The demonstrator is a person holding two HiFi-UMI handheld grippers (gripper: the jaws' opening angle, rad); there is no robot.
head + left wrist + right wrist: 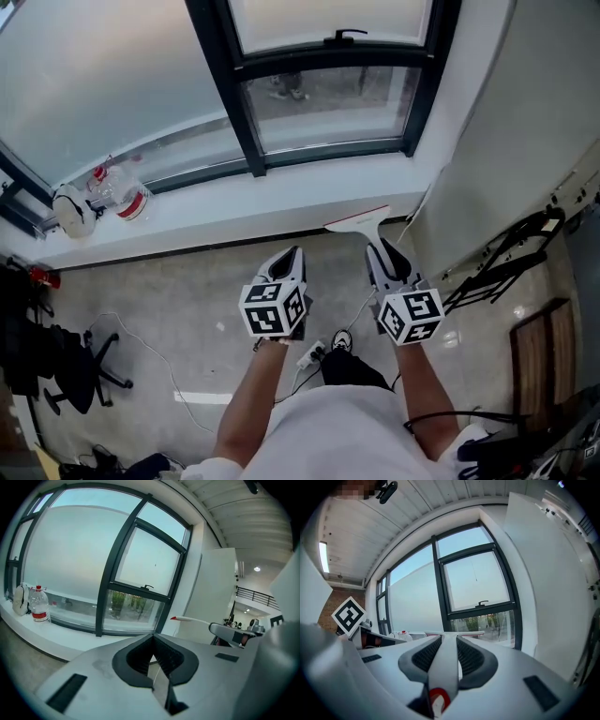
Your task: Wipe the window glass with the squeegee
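Observation:
A dark-framed window (319, 103) rises above a white sill (281, 202). My right gripper (380, 248) is shut on the white handle of the squeegee (361, 223), whose blade points at the sill below the right-hand pane. In the right gripper view the handle (443, 667) runs between the pads and the blade (454, 633) lies across the window (473, 581). My left gripper (293, 253) hangs beside it, shut with nothing held. From the left gripper view (153, 656) the squeegee (190, 618) shows at the right, clear of the glass (136, 606).
A water bottle (131, 199) and a white bag (70, 211) sit on the sill's left end. A white wall (525, 122) closes the right side, with a black rack (506, 253) beside it. A power strip and cable (309, 354) lie on the floor, with an office chair (70, 370) at the left.

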